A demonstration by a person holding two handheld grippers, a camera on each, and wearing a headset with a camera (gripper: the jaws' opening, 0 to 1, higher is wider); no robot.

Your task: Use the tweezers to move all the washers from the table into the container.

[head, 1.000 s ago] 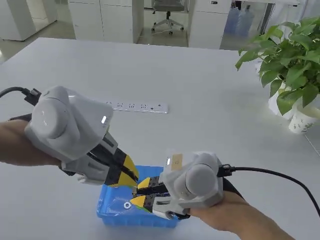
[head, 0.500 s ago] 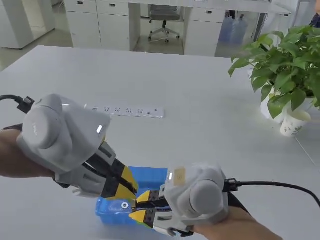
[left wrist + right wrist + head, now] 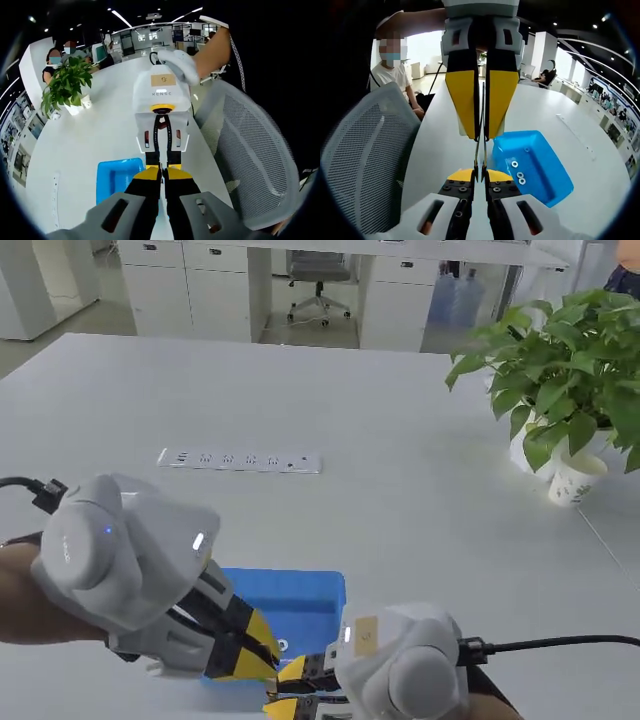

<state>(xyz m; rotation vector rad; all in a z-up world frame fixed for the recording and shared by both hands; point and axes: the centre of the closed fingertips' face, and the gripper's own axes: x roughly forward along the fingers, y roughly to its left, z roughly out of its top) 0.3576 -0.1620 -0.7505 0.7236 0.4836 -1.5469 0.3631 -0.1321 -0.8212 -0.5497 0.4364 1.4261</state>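
Washers point(image 3: 519, 175) loose inside blue container point(image 3: 542, 167) on table point(image 3: 445, 145)

You have very little to read here. In the left gripper view, the white body of your right tongs point(image 3: 161, 162) carries a tan label point(image 3: 163, 80) with a small dark mark on it, too small to make out. Just below the label runs a short line of dark capitals point(image 3: 161, 93), and the letters are not sharp enough to spell out. In the head view a tan label point(image 3: 365, 634) sits on top of that body, its mark equally unreadable.
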